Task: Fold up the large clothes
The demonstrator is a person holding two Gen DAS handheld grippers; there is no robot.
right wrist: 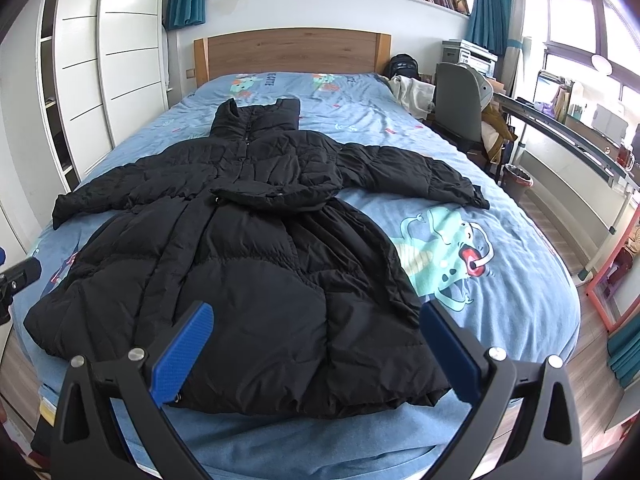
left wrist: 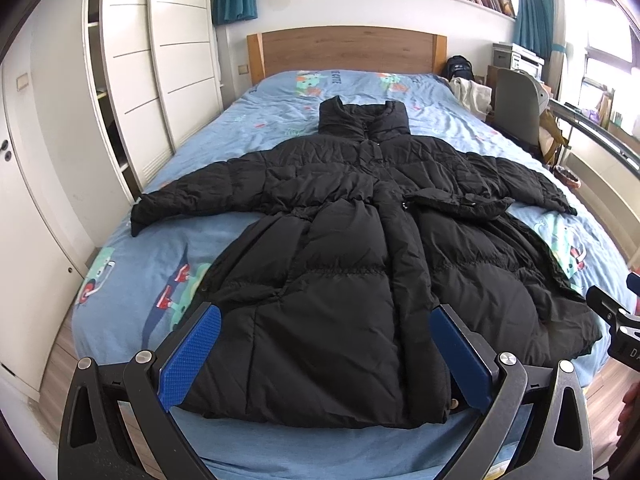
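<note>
A long black puffer coat point(left wrist: 344, 240) lies flat, front up, on the blue bed point(left wrist: 140, 280), collar toward the headboard, both sleeves spread out sideways. It also shows in the right wrist view point(right wrist: 248, 264). My left gripper point(left wrist: 326, 316) is open and empty, above the coat's hem near the foot of the bed. My right gripper point(right wrist: 318, 312) is open and empty, above the hem's right half. The right gripper's body shows at the right edge of the left wrist view point(left wrist: 616, 320).
The blue cartoon-print sheet point(right wrist: 500, 280) covers the bed. A wooden headboard point(right wrist: 292, 50) stands at the far end. White wardrobes point(left wrist: 132, 80) line the left side. A grey chair point(right wrist: 456, 104), a desk and a bin point(right wrist: 518, 180) stand on the right.
</note>
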